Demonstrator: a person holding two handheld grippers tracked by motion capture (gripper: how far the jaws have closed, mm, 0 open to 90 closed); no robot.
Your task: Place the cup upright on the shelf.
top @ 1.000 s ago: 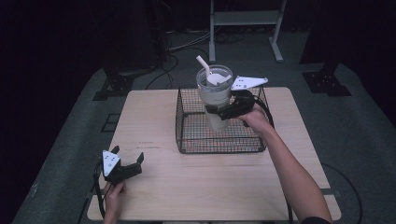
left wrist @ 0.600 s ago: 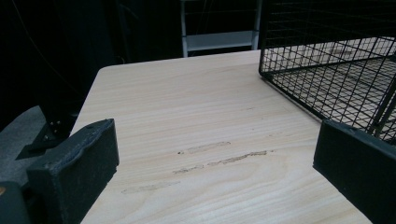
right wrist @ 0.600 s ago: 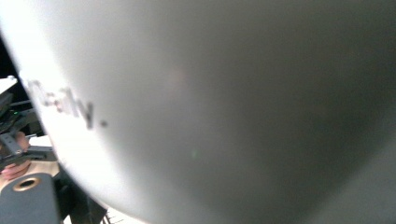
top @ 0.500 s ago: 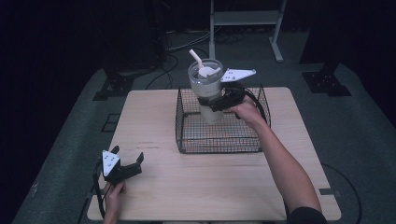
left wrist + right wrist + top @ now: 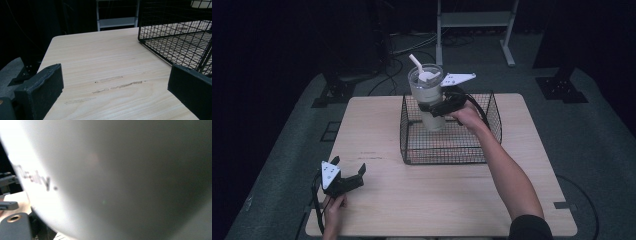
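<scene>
A white tumbler [image 5: 428, 97] with a clear lid and a white straw stands upright over the back left part of a black wire basket [image 5: 447, 150]. Its base is below the rim. My right gripper [image 5: 439, 106] is shut on the tumbler's middle, reaching in from the right. The right gripper view is up against the tumbler's pale wall [image 5: 112, 177], which carries blurred grey lettering. My left gripper [image 5: 348, 165] rests open on the wooden table [image 5: 412, 200] near the front left corner. Between its jaws [image 5: 115, 92] lies bare scuffed wood, and the basket [image 5: 175, 42] is ahead to the right.
The basket takes up the table's back middle. A white metal stand [image 5: 474, 20] is on the floor behind the table. Black stand feet [image 5: 562, 90] flank the table on the grey floor.
The right gripper has carried the tumbler leftward over the basket. The left gripper has stayed still.
</scene>
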